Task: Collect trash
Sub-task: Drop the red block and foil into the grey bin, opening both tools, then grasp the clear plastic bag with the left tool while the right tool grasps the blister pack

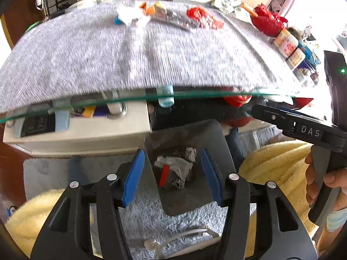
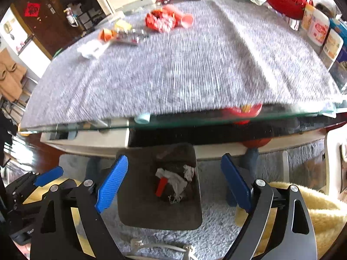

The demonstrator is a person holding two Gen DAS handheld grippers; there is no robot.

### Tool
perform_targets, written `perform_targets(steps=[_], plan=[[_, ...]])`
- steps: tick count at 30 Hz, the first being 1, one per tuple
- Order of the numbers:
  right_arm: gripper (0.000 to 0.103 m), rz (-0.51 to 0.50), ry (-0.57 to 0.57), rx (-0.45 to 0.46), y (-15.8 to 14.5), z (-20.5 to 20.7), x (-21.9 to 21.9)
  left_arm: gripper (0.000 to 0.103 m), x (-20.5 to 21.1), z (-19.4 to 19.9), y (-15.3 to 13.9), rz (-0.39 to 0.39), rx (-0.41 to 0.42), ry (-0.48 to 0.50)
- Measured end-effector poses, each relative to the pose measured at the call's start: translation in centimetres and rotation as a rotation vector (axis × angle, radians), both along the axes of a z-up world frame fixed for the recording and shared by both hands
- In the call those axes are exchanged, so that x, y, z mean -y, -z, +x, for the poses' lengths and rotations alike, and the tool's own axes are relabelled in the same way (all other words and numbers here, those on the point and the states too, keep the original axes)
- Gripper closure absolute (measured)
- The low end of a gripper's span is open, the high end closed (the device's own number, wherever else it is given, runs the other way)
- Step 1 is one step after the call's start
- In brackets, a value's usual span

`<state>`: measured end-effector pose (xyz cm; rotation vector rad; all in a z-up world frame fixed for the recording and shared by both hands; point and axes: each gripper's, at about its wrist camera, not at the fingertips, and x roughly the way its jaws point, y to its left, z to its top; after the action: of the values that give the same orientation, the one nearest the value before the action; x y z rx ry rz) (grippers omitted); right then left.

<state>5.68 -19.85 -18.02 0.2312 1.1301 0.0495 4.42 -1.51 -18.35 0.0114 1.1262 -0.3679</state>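
Nearest the lens, the left gripper (image 1: 172, 173) and the right gripper (image 2: 173, 186) each hang with blue-padded jaws spread wide apart, holding nothing, both above the dark bin (image 2: 138, 203) that stands on the pale shaggy rug (image 2: 216, 236) just below the table's near edge. Inside the bin lie crumpled grey paper (image 2: 177, 181) and a red scrap (image 2: 161, 187). A white cable (image 1: 184, 235) lies on the rug at the bin's near side. Cream fleece (image 1: 279, 164) flanks the bin on both sides, leaving a narrow lane of rug between. The glass table edge (image 1: 195, 95) juts past the grey cloth (image 2: 173, 69) that covers the top. The cloth's near and middle parts carry nothing. Along its far edge, left to centre, lie a white tissue (image 2: 91, 48), an orange wrapper (image 2: 106, 34), a clear blister strip (image 2: 130, 36) and a red crinkled wrapper (image 2: 161, 21) touching a pink tube (image 2: 186, 20). At the far right corner stand a red bowl (image 2: 286, 0) and white jars (image 2: 318, 29). In the left wrist view the right gripper's body enters from the right edge, level with the glass edge.
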Motion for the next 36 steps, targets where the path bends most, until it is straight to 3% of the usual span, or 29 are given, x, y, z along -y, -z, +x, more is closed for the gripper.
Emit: perform_targets(steps=[8,16,21,25,31,33,36], plan=[[0.011,-0.018,0.000,0.064,-3.0,2.8,0.4,0.041,-0.8,2.8,-2.8,0.010,0.065,-0.018],[0.011,-0.030,0.004,0.094,-4.4,7.2,0.7,0.033,-1.7,6.7,-3.8,0.035,0.085,-0.045],[0.011,-0.004,-0.040,0.124,-4.8,10.2,0.0,0.025,-2.2,9.7,-4.4,0.046,0.096,-0.063],[0.013,-0.007,-0.095,0.150,-4.7,12.5,-1.5,0.010,-2.8,12.2,-5.0,0.037,0.104,-0.087],[0.020,-0.032,-0.141,0.139,-3.7,15.0,-3.1,0.009,-3.4,15.9,-5.8,0.042,0.130,-0.114],[0.032,-0.023,-0.165,0.138,-3.3,15.7,-3.7,0.009,-3.7,17.3,-5.9,0.050,0.138,-0.124],[0.037,-0.029,-0.191,0.140,-2.9,16.8,-4.4,0.009,-3.8,19.1,-5.9,0.061,0.141,-0.134]])
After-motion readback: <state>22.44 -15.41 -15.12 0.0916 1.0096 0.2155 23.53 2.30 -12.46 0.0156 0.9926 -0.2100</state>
